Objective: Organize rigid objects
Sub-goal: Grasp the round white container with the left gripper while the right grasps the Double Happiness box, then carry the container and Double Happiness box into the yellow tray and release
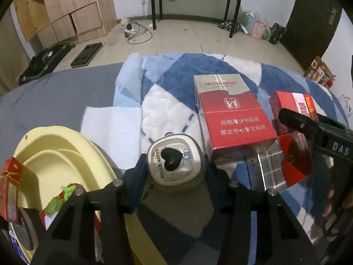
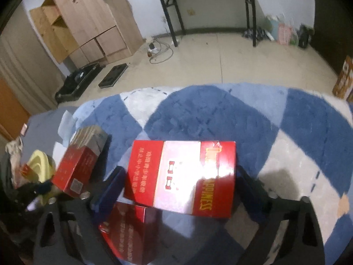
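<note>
Blue-and-white plush rug [image 1: 176,70] underfoot, the left gripper [image 1: 174,172] straddles the smooth, hard little cream case [image 1: 174,161], pads at its sides at three and nine o'clock, grip unconfirmed, while the right gripper [image 2: 179,184] gapes around a light, stiff red carton [image 2: 181,176].

Cream rounded case [image 1: 174,163] with black heart knob, upright on blue-white rug. Silver-and-red carton [image 1: 233,119] just right of it, lying flat. Red-white carton [image 2: 183,176] flat, overlapping another red carton [image 2: 130,231].
</note>
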A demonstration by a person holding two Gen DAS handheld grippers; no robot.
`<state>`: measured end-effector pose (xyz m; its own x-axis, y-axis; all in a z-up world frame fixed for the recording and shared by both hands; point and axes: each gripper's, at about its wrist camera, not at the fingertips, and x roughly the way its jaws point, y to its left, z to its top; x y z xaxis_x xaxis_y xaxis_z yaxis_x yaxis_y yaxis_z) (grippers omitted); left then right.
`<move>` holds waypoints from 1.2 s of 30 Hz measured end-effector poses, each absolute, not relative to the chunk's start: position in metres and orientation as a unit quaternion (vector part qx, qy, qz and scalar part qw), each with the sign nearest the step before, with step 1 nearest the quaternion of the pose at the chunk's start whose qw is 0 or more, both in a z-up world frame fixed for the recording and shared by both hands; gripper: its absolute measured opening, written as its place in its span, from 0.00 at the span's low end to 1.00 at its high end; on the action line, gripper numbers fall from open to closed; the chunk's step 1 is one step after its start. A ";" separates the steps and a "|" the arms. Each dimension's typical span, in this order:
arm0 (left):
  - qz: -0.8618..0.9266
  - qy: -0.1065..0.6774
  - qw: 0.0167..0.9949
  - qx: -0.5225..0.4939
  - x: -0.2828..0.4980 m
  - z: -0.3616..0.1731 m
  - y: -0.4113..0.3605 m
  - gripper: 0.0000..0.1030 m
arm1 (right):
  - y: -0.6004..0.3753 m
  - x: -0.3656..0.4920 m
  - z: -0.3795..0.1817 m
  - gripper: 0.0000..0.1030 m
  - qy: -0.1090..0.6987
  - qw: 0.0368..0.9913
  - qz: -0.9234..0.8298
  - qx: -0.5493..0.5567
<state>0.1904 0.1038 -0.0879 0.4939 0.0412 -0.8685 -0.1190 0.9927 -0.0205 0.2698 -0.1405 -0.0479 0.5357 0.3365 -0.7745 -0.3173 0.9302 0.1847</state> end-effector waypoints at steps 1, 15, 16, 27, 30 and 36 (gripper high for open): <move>0.045 0.497 0.865 -0.041 0.189 -0.086 0.102 0.49 | -0.141 0.268 -0.048 0.91 0.440 0.878 0.190 0.006; 0.043 0.425 0.900 -0.092 0.087 -0.004 0.110 0.50 | -0.188 0.196 0.020 0.91 0.368 0.900 0.233 0.007; 0.050 0.417 0.903 -0.092 0.076 0.004 0.118 0.49 | -0.185 0.189 0.028 0.91 0.366 0.899 0.240 0.002; 0.151 0.438 0.880 -0.108 -0.022 -0.003 0.229 0.50 | -0.065 0.121 0.076 0.91 0.373 0.854 0.359 -0.052; 0.159 0.460 0.866 -0.111 -0.028 -0.030 0.243 0.50 | -0.015 0.112 0.057 0.91 0.397 0.831 0.381 -0.081; 0.152 0.475 0.856 -0.134 -0.024 -0.063 0.259 0.50 | 0.068 0.113 0.021 0.91 0.419 0.795 0.406 -0.166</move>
